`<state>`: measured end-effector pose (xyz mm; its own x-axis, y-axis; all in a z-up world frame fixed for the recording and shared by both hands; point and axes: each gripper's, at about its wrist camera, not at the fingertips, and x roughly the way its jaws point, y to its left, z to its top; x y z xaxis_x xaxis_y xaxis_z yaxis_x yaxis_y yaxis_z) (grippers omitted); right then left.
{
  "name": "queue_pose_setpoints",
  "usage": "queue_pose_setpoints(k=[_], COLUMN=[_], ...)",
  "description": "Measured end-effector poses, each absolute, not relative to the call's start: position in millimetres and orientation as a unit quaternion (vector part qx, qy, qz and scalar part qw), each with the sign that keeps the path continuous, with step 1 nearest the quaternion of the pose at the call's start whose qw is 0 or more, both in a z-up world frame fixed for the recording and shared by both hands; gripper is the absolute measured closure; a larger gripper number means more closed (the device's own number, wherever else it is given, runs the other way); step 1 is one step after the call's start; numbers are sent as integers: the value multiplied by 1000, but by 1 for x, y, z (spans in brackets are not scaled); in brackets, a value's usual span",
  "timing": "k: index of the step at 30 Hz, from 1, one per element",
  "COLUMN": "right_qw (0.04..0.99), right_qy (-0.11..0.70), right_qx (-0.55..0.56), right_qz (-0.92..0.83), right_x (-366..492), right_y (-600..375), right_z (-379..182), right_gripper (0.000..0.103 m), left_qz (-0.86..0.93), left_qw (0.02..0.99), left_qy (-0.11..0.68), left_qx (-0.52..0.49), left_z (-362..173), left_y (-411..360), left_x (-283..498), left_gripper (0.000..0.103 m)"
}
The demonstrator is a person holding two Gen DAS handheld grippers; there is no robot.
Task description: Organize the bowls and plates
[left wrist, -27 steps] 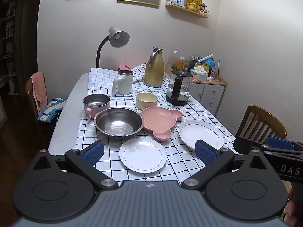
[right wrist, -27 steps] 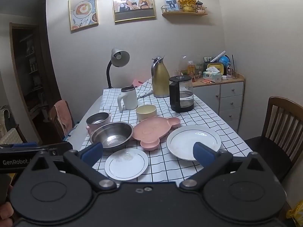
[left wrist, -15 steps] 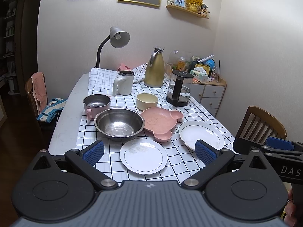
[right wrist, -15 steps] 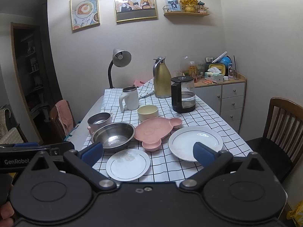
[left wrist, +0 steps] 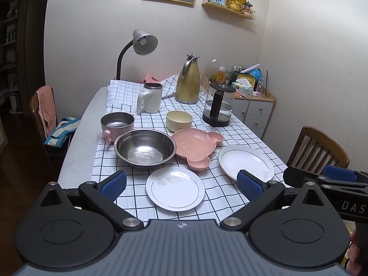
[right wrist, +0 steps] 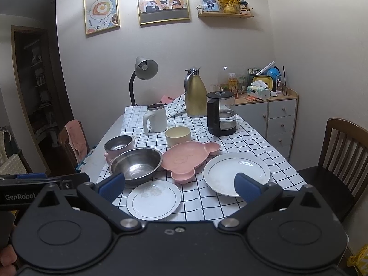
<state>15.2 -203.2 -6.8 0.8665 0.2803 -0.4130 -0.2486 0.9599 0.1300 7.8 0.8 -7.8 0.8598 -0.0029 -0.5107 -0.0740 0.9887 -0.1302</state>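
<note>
Across the checked cloth (left wrist: 232, 124) that covers the counter (left wrist: 80, 135), the dishes are placed here relative to the big steel bowl (left wrist: 145, 147). Left of it and a little further back sits a pink-sided steel pot (left wrist: 117, 122), close to the bowl; whether they touch cannot be told. Behind the bowl stand a white mug (left wrist: 149, 98) and, further right, a cream bowl (left wrist: 179, 120). Touching the steel bowl's right rim is a pink bear-shaped plate (left wrist: 195, 146), its small ear compartment toward the near edge. Nearer than the bowl and slightly to its right lies a small white plate (left wrist: 175, 188), flat on the cloth and apart from the others. Well right of the bowl, beyond the pink plate, lies a large white plate (left wrist: 246, 162) with a thin dark ring. Far behind the bowl are a desk lamp (left wrist: 140, 48), a gold jug (left wrist: 187, 80) and a glass kettle (left wrist: 218, 108).

Both tools hang above the near edge, touching nothing. The left hand-held gripper (left wrist: 181, 184) has its blue pads spread wide, released, the small plate showing between them. The right hand-held gripper (right wrist: 179, 184) is likewise spread wide and empty; the small plate lies between its pads and the large plate sits behind its right pad.
</note>
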Motion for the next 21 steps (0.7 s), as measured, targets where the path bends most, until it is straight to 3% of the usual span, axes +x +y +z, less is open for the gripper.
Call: queue_pose_setpoints(k=[21], right_qw=[960], right_qy=[229], right_qx=[32], right_qz=[157], right_x=[41], right_y=[-213], right_z=[-11], right_gripper=[1], left_qz=[18], left_qw=[955], left_qy=[284], left_qx=[-88], left_z=[-13], left_y=[-13], left_x=[41], left_gripper=[0])
